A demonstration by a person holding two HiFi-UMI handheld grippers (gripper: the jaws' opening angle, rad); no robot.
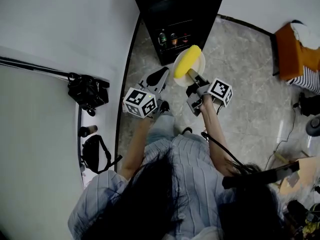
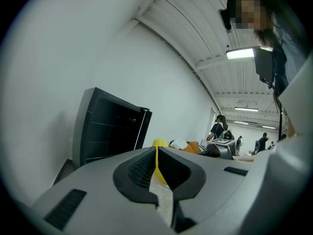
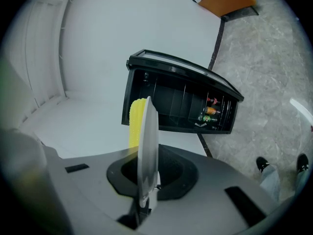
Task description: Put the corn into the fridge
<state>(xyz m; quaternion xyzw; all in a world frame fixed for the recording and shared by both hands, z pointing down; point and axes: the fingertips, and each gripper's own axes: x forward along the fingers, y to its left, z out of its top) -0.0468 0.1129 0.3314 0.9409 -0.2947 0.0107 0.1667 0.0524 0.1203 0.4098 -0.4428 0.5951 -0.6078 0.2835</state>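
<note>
A yellow corn cob (image 1: 187, 60) lies on a white plate (image 1: 198, 64). My right gripper (image 1: 193, 77) is shut on the plate's near rim and holds it out in front of the black fridge (image 1: 180, 14), whose door stands open. In the right gripper view the plate (image 3: 148, 141) shows edge-on between the jaws, the corn (image 3: 135, 124) lies to its left, and the fridge (image 3: 166, 99) is beyond. My left gripper (image 1: 159, 78) hovers just left of the plate with its jaws shut on nothing. Through their narrow slit the left gripper view shows the corn (image 2: 159, 143).
Bottles (image 1: 172, 38) stand in the fridge's door shelf. Black bags (image 1: 88, 91) and a cup (image 1: 88, 130) sit along the white surface at the left. An orange box (image 1: 295, 46) stands on the marble floor at the right. People (image 2: 218, 129) stand far off.
</note>
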